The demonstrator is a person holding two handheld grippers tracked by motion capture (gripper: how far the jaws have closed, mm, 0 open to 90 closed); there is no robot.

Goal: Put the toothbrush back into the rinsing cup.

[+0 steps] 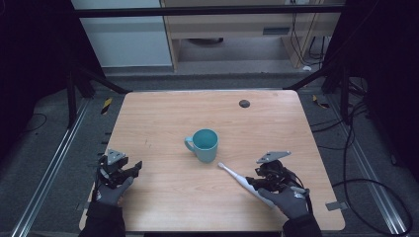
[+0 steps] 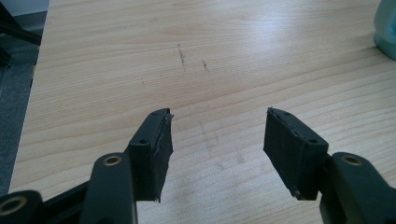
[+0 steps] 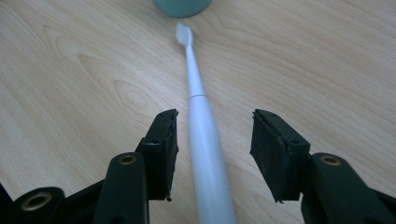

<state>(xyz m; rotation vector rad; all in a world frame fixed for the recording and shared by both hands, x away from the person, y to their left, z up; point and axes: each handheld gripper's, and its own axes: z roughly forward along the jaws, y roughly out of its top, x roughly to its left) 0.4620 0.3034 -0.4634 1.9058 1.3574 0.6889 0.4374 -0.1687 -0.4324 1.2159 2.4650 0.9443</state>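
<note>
From the high view I see a teal mug standing upright ahead of both tongs, between them and a little nearer the right pair; its handle faces toward my left tongs, and I can make out nothing inside it from this angle.

The white electric toothbrush lies flat on the wooden surface. Its long axis runs straight out from my right tongs toward the mug: the thick handle end sits back between the jaws, and the narrow neck and brush head point away from me, the head lying just short of the mug's base. In the right gripper view the handle passes closer to the left-hand pad than to the other, and neither pad presses on it, so these tongs are released with the toothbrush lying loose between them.

My left tongs are also released, jaws well apart over bare surface, nothing between them; the mug's edge shows far off to their right.
</note>
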